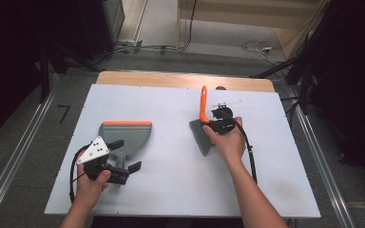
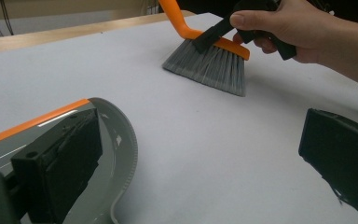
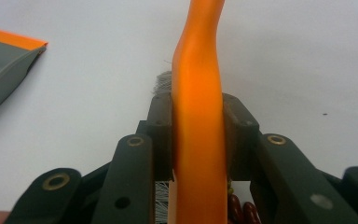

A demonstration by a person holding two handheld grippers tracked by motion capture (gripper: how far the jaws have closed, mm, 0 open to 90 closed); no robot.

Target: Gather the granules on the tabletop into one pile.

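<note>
Right claw (image 3: 198,140) clamps brush (image 1: 202,124); left claw (image 1: 124,156), wide open, straddles dustpan (image 1: 126,135) handle; sweeping seemingly not begun

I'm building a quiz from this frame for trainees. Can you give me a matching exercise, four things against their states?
Things:
1. brush
2. dustpan
3. left gripper
4. right gripper

States:
A. jaws open, around the handle of the grey pan
B. lies flat on the white table, orange strip along its far edge
C. jaws shut on an orange handle
D. grey bristles resting on the table, orange handle held

Pairs: 1-D, 2-B, 3-A, 4-C
</note>
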